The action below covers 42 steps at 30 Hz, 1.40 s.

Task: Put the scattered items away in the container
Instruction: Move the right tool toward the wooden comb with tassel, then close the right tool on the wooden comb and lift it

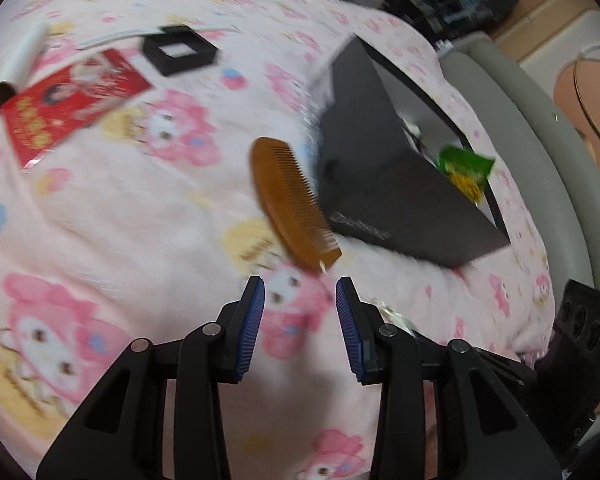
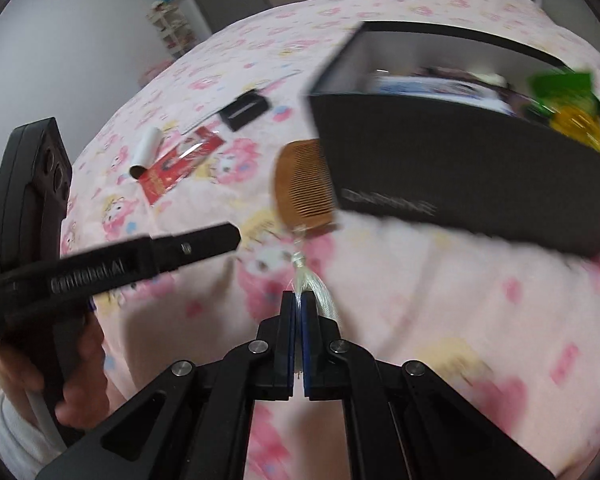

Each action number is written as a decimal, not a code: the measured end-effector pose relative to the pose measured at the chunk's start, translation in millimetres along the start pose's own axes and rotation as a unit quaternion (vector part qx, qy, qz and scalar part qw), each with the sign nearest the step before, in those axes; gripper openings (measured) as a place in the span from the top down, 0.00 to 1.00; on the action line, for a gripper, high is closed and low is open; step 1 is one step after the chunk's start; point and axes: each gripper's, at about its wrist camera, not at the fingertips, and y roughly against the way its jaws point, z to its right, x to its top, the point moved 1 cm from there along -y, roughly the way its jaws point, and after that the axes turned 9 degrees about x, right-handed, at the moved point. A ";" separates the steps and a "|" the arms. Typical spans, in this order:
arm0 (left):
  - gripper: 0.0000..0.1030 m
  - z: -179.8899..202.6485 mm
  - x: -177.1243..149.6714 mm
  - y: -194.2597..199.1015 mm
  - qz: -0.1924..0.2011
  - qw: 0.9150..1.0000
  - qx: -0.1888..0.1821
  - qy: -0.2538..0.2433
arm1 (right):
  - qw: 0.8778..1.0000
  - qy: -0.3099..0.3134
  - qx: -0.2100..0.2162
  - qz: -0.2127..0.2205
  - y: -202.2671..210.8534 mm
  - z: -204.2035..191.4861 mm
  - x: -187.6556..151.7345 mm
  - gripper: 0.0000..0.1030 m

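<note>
Your right gripper [image 2: 299, 300] is clamped on the pale tassel [image 2: 314, 284] of the wooden comb [image 2: 306, 186]; the comb itself lies ahead of those jaws, its teeth against the near wall of the dark box [image 2: 460, 168] on the pink bedspread [image 2: 440, 320]. Your left gripper [image 1: 300, 296] has its jaws apart, the comb's end just ahead of them. Only the right view shows the tassel pinched and the box's contents; the left shows the red packet [image 1: 66, 100], white tube [image 1: 22, 58] and black frame [image 1: 180, 50] more plainly.
</note>
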 end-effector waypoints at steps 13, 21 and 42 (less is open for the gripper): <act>0.64 4.6 3.2 -38.8 -0.017 1.000 0.005 0.020 | 0.993 -0.081 -0.070 0.057 34.8 64.1 2.3 0.98; 0.64 1.9 52.0 -40.5 0.023 0.996 0.082 -0.007 | 0.992 -0.079 -0.065 0.069 34.1 60.5 14.1 0.92; 0.73 -21.6 75.9 -51.2 0.008 0.999 0.045 -0.008 | 0.995 -0.093 -0.014 -0.019 -40.3 71.0 42.8 0.90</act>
